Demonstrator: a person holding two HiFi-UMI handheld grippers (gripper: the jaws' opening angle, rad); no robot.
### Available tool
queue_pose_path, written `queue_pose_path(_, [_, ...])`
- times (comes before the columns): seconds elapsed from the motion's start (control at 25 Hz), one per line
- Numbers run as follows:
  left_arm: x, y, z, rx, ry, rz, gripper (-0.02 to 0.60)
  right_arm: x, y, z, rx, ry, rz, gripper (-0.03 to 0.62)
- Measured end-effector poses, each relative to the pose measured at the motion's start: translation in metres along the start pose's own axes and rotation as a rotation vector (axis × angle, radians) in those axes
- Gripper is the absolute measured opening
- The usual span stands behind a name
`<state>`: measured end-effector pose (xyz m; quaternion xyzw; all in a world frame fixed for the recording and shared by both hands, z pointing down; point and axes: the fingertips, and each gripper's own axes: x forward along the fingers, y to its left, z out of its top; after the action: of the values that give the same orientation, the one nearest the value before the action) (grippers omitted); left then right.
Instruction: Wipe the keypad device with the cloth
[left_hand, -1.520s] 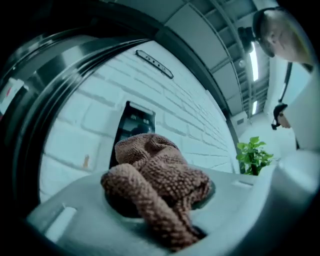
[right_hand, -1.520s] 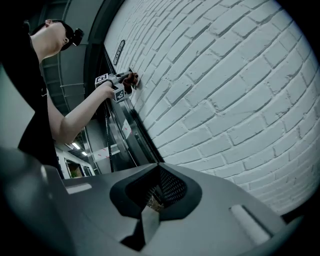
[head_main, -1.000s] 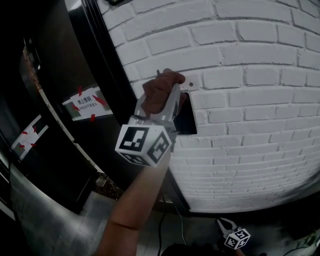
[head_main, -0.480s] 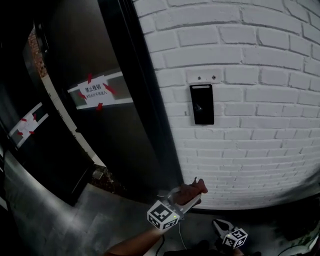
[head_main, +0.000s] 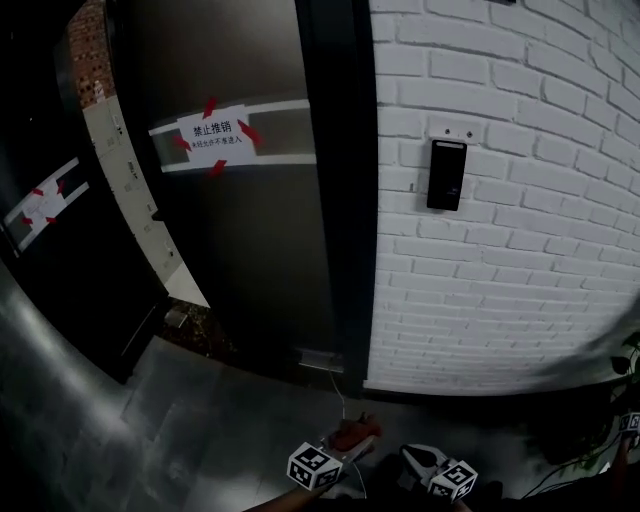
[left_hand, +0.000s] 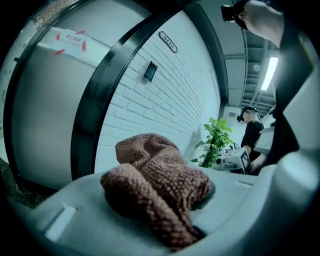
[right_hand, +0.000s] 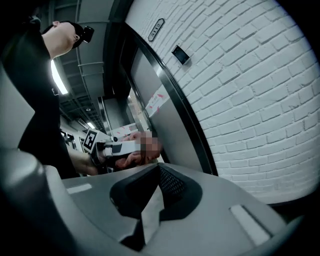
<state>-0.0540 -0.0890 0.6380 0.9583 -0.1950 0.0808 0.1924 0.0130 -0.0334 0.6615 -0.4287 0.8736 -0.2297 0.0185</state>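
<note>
L gripper (head_main: 352, 438) down off keypad device (head_main: 446, 174), tight on cloth (left_hand: 155, 180) (clear only in own view); R gripper (right_hand: 153, 199) jaws together.

Taped door sign (head_main: 212, 131) reads "禁止推销" — smaller line unreadable.

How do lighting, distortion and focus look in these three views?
Head view: dim, darkest at the bottom edge, white brick wall courses bowed by the lens. Left gripper view: brown knitted cloth close, slightly soft. Right gripper view: ceiling strip light glares; black door frame curves.
</note>
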Motion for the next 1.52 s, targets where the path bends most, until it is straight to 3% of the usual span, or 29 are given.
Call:
queue_pose_path(0.2, [-0.042,-0.024,-0.045,-0.007,0.039,-0.033,0.132,-0.015,0.041,-0.026,-0.027,0.004,-0.017,0.000])
queue_pose_path(0.36, [-0.076,-0.036,-0.065,0.007,0.061,-0.043,0.132,-0.015,0.090,-0.023,-0.015,0.011,0.014,0.000])
queue_pose_path(0.56, [-0.097,-0.076,-0.087,0.091,0.126,-0.179,0.132,-0.020,0.108,-0.037,-0.055,0.004,0.016,0.000])
queue_pose_path(0.64, [-0.103,-0.084,-0.092,0.091,0.131,-0.197,0.132,-0.021,0.119,-0.040,-0.067,0.010,0.022,0.000])
queue_pose_path(0.96, [-0.098,-0.081,-0.094,0.032,0.077,-0.149,0.132,-0.018,0.133,-0.045,-0.045,0.024,0.025,0.000])
queue_pose_path(1.52, [-0.095,-0.078,-0.104,0.018,0.087,-0.119,0.132,-0.028,0.108,-0.057,-0.026,-0.019,-0.012,0.000])
